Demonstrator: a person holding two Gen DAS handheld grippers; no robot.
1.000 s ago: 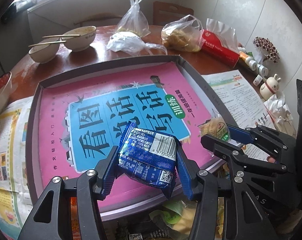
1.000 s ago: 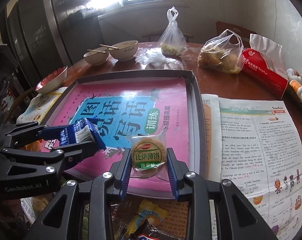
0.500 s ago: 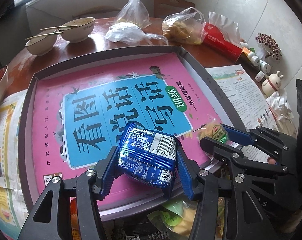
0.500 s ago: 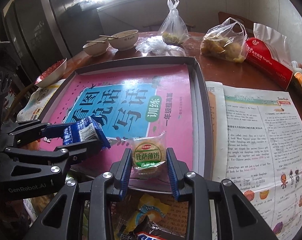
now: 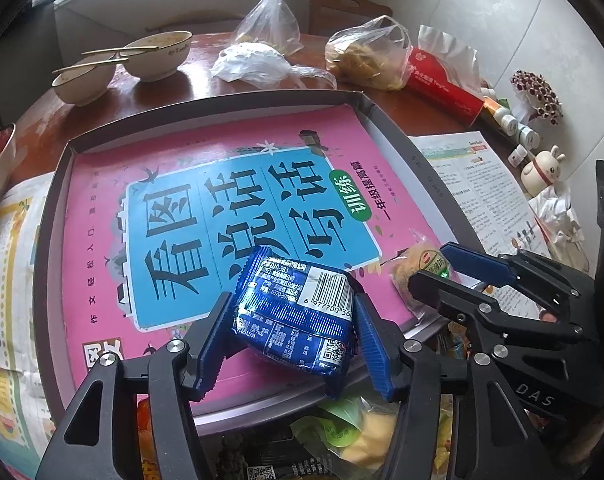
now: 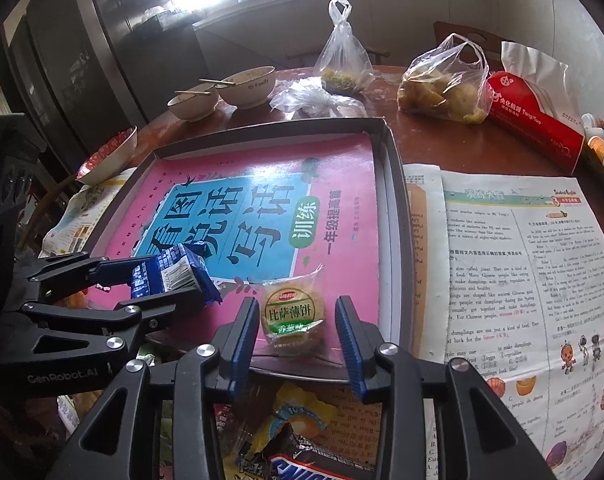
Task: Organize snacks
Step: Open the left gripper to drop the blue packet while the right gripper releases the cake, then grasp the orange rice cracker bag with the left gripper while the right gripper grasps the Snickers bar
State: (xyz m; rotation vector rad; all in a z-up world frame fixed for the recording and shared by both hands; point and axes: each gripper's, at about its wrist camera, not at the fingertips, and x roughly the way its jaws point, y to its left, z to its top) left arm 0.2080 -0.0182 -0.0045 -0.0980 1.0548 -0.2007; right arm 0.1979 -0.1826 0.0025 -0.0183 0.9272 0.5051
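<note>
two snacks at the near edge of the tray

two grippers sit side by side over the tray's (image 6: 397,216) near rim. the left gripper (image 5: 290,328) has its jaws closed on the blue pack (image 5: 296,314), which bulges between the pads and hangs just above the pink book cover (image 5: 102,184) lining the tray. its long axis runs across the jaws, barcode end to the right

the right gripper (image 6: 298,330) has its jaws spread wider than the biscuit (image 6: 294,316); a gap shows on each side, so the clear-wrapped round biscuit looks released and lies flat on the cover at the near right corner of the tray. it sits squarely between the pads, slightly far of them, its crimped ends pointing near and far

by my reading the biscuit is placed and the blue pack is next. what matters for that is the gap: the blue pack is just left of the biscuit, close but apart, so lowering it straight down should keep the two separate. more snacks (image 6: 302,440) lie below the grippers, outside the tray, near of its rim
</note>
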